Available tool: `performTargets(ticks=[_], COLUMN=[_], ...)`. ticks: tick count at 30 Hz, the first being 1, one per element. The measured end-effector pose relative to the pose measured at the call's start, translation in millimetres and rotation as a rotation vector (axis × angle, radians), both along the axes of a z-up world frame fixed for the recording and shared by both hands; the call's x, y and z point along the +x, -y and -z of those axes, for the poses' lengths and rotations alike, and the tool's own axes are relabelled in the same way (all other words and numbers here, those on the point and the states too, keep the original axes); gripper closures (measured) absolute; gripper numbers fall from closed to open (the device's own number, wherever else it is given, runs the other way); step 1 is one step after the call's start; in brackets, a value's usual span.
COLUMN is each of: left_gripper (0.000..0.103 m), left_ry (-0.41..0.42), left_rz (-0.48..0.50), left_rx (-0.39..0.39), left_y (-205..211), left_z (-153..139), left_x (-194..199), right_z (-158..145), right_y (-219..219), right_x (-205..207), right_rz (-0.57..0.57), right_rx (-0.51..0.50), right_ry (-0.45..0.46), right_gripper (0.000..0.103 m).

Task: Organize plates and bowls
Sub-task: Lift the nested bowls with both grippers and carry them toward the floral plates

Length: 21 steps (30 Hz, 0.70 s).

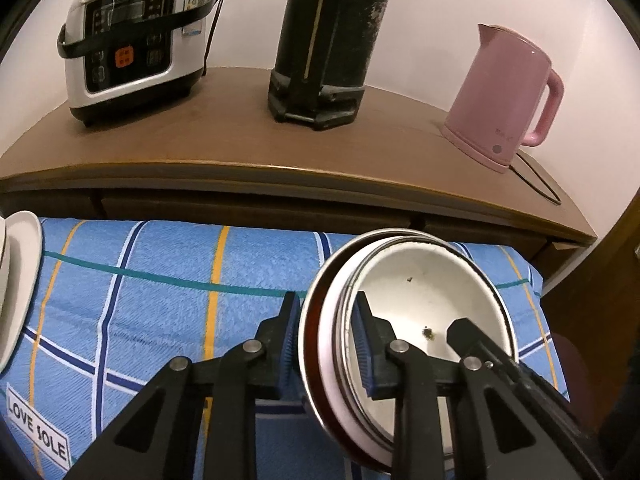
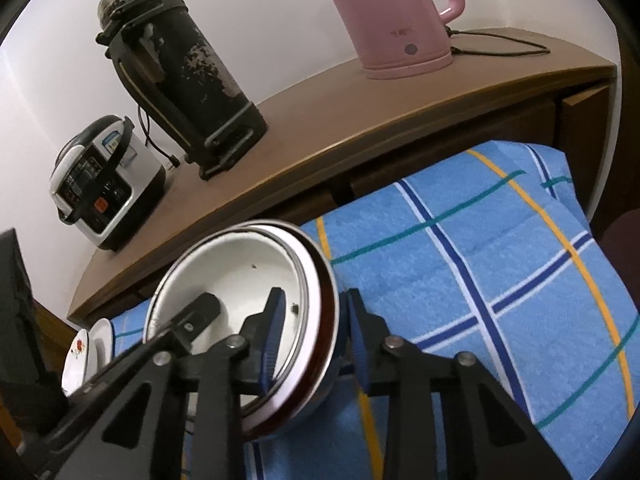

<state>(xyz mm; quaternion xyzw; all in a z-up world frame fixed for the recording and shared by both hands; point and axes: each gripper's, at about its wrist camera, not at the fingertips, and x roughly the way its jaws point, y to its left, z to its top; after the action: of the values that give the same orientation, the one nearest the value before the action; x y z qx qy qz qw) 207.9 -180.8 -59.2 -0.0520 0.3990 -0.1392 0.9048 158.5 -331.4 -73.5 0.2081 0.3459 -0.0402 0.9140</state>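
Note:
A stack of nested bowls (image 1: 420, 292), white enamel inside with steel and dark red rims, sits tilted over the blue checked cloth (image 1: 160, 280). My left gripper (image 1: 326, 320) is shut on the stack's left rim, one pad inside and one outside. In the right wrist view my right gripper (image 2: 314, 320) is shut on the opposite rim of the same stack (image 2: 236, 264) the same way. Each view shows a finger of the other gripper inside the bowl. White plates (image 1: 20, 280) lie at the cloth's left end, one with a flower print (image 2: 80, 354).
Behind the cloth runs a wooden counter (image 1: 240, 140) carrying a rice cooker (image 1: 132, 40), a tall black flask (image 1: 328, 40) and a pink kettle (image 1: 504, 92) with its cord. Drawer fronts sit under the counter edge. The cloth (image 2: 480, 260) spreads to the right of the stack.

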Motion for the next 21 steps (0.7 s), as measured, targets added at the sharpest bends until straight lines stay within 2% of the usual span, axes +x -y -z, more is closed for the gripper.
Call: performTargets(ticks=[9, 13, 21], left_gripper=[0.074, 0.074, 0.074], left_ry=[-0.003, 0.017, 0.013], left_rz=[0.017, 0.019, 0.022], left_rx=[0.021, 0.054, 0.057], left_y=[0, 3, -1], left_z=[-2, -4, -9], left_x=[-23, -38, -58], right_z=[-4, -5, -10], right_y=[-4, -5, -10], right_x=[-21, -35, -56], right_rz=[0.001, 0.013, 0.020], right_rx=[-0.016, -0.008, -0.012], right_ry=[-0.027, -0.034, -0.037], right_gripper=[0.075, 0.075, 0.075])
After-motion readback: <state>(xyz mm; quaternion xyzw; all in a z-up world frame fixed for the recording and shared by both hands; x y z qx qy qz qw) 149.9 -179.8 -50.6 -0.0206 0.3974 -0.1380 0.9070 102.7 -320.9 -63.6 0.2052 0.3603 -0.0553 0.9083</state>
